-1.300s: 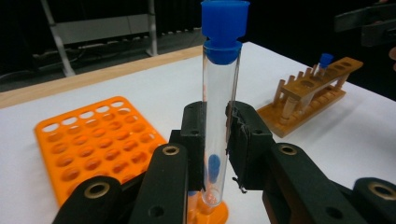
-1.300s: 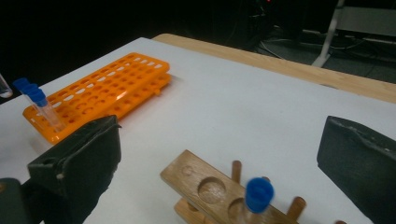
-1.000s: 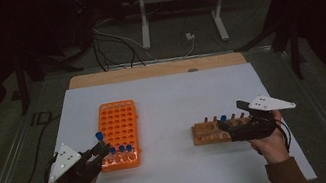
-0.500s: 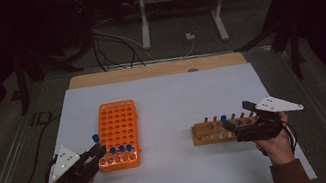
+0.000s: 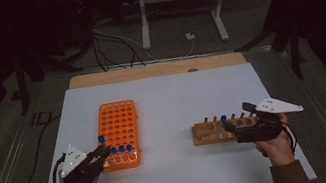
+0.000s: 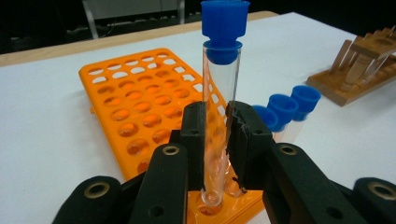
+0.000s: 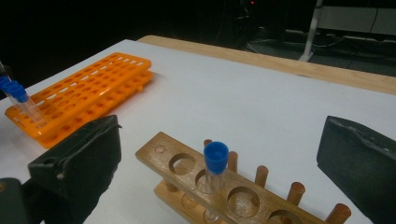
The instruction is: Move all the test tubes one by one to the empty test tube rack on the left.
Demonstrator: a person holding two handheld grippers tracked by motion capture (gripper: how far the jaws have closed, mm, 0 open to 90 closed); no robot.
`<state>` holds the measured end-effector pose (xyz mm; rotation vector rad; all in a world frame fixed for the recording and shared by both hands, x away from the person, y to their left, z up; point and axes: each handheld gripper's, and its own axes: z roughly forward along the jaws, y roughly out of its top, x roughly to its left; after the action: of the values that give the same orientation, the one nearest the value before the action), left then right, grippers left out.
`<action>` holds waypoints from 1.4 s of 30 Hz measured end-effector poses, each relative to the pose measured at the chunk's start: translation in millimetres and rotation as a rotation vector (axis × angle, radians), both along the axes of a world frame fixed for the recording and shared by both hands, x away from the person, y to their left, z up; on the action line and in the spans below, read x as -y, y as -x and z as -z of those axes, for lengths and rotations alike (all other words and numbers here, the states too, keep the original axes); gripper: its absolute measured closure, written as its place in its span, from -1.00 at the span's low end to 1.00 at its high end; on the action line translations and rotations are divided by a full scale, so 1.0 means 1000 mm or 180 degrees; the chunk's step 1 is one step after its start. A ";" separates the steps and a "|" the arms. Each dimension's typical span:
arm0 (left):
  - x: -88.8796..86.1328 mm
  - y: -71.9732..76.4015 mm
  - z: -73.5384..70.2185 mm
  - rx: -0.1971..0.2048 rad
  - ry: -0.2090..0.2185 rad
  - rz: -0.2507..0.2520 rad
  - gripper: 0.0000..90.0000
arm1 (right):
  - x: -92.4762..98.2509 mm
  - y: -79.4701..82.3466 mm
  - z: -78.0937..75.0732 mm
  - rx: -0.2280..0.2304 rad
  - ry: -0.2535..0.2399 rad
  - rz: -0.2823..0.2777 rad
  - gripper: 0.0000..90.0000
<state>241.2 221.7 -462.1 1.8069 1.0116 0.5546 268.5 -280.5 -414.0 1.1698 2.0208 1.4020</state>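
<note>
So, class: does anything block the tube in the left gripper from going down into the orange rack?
Nothing visible does. The left gripper holds the tube upright, its bottom already at a hole in the orange rack; the other capped tubes stand beside it.

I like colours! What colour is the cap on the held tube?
Blue. The cap shows best in the left gripper view.
</note>
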 end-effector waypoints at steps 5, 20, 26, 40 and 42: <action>0.000 0.000 0.005 -0.0041 -0.0045 0.0001 0.71 | -0.001 0.000 0.001 0.0003 -0.0006 -0.0018 -1.00; 0.006 0.001 0.015 -0.0345 -0.0489 0.0057 0.73 | 0.000 0.001 0.004 -0.0018 -0.0021 -0.0052 -1.00; 0.007 0.001 0.020 -0.0434 -0.0615 0.0085 0.74 | -0.003 0.001 0.005 -0.0034 -0.0003 -0.0071 -0.99; 0.002 -0.001 0.022 -0.0471 -0.0434 0.0103 0.70 | -0.003 0.001 0.006 -0.0040 -0.0016 -0.0069 -0.99; 0.001 0.000 0.021 -0.0463 -0.0394 0.0121 0.68 | -0.003 0.001 0.006 -0.0041 -0.0019 -0.0062 -0.99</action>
<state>241.4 221.0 -483.3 1.9955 1.0577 0.4766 267.9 -277.9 -420.5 1.1675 2.0434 1.4143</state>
